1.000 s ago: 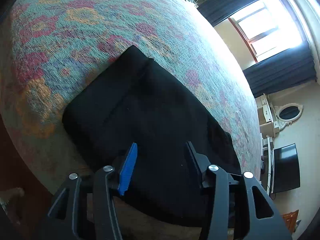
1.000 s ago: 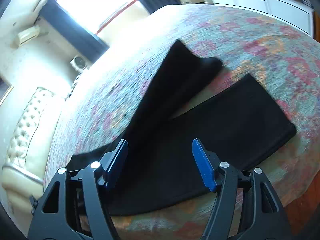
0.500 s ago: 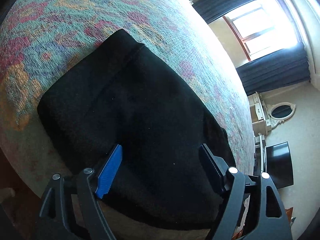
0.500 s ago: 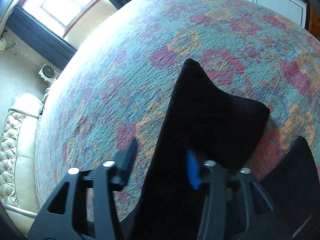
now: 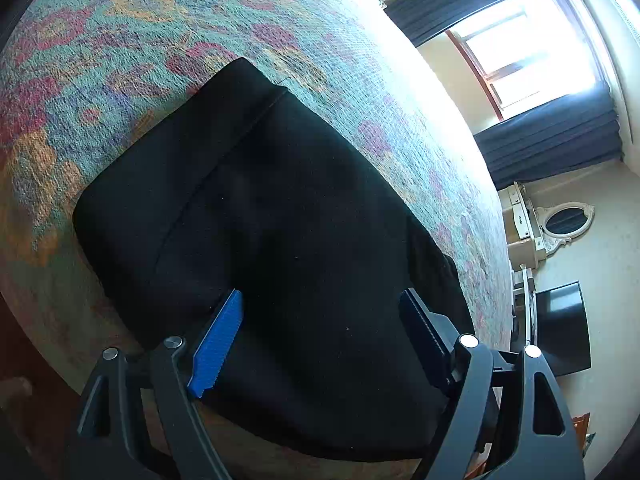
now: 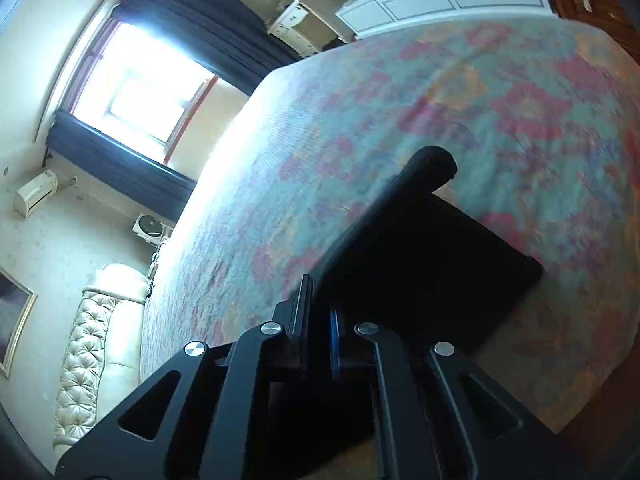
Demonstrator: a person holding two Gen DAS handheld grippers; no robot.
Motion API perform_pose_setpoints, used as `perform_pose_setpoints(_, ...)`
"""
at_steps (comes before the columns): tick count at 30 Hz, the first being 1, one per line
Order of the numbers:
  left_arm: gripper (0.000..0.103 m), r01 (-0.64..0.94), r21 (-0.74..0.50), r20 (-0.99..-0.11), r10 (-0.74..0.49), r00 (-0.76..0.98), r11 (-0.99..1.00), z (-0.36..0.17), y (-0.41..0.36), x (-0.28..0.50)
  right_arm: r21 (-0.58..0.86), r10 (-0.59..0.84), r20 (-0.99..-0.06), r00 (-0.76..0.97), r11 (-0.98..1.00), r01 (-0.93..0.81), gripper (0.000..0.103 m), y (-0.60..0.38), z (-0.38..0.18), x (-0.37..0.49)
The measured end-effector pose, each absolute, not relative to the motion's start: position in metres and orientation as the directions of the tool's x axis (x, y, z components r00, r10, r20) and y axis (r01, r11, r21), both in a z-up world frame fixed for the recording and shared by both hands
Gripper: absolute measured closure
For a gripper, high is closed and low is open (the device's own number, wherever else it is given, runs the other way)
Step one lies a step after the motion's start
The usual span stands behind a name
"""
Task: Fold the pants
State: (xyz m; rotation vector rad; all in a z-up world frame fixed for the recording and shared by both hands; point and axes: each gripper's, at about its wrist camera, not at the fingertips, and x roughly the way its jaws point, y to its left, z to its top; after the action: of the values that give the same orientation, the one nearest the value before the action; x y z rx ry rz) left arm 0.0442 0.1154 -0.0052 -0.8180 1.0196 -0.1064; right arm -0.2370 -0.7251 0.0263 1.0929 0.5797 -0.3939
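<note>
The black pants [image 5: 280, 240] lie on a bed with a floral bedspread [image 5: 160, 40]. In the left wrist view the waist end is spread flat, and my left gripper [image 5: 320, 320] hovers open just above it, blue pads apart. In the right wrist view my right gripper [image 6: 320, 320] is shut on a pant leg [image 6: 400, 216] and holds it lifted off the bedspread [image 6: 360, 100]. The leg's end [image 6: 434, 162] curls over in the air. The other leg [image 6: 460, 272] lies flat below it.
The bed's near edge runs below the pants in both views. A window with dark curtains [image 5: 532, 56], a dresser with an oval mirror [image 5: 564, 220] and a dark screen [image 5: 564, 328] stand beyond the bed. A tufted cream headboard [image 6: 92, 340] is at the left.
My right gripper closed on the pant leg and lifted it off the bed. My left gripper opened wider and stayed over the waist end.
</note>
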Motion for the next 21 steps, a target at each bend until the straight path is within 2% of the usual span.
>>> perform_pose_setpoints(3, 0.024, -0.268, -0.639, -0.719, -0.435, 0.542, 0.721, -0.007, 0.115, 0.043, 0.757, 0.029, -0.622, 0.783, 0.281, 0.590, 0.096, -0.735, -0.022, -0.254)
perform_pose_setpoints(7, 0.024, -0.262, -0.639, -0.718, -0.439, 0.541, 0.723, -0.004, 0.113, 0.042, 0.791, 0.012, -0.577, 0.817, 0.258, 0.555, 0.096, -0.735, -0.031, -0.258)
perform_pose_setpoints(10, 0.025, -0.260, -0.658, -0.696, -0.438, 0.568, 0.707, 0.005, 0.111, 0.032, 0.807, 0.025, -0.558, 0.830, 0.249, 0.535, 0.090, -0.733, -0.026, -0.259)
perform_pose_setpoints(11, 0.025, -0.241, -0.676, -0.677, -0.456, 0.578, 0.697, 0.009, 0.107, 0.026, 0.816, 0.031, -0.547, 0.837, 0.244, 0.524, 0.084, -0.730, -0.024, -0.261)
perform_pose_setpoints(12, 0.025, -0.216, -0.693, -0.658, -0.481, 0.579, 0.688, 0.013, 0.099, 0.020, 0.825, 0.036, -0.533, 0.845, 0.245, 0.510, 0.077, -0.726, -0.020, -0.262)
perform_pose_setpoints(17, 0.025, -0.102, -0.780, -0.569, -0.633, 0.524, 0.617, 0.021, 0.049, -0.004, 0.853, 0.130, -0.486, 0.864, 0.288, 0.436, 0.063, -0.702, -0.012, -0.253)
perform_pose_setpoints(21, 0.025, -0.069, -0.820, -0.537, -0.722, 0.436, 0.568, 0.012, 0.007, -0.010, 0.871, 0.231, -0.462, 0.856, 0.303, 0.388, 0.060, -0.671, -0.014, -0.244)
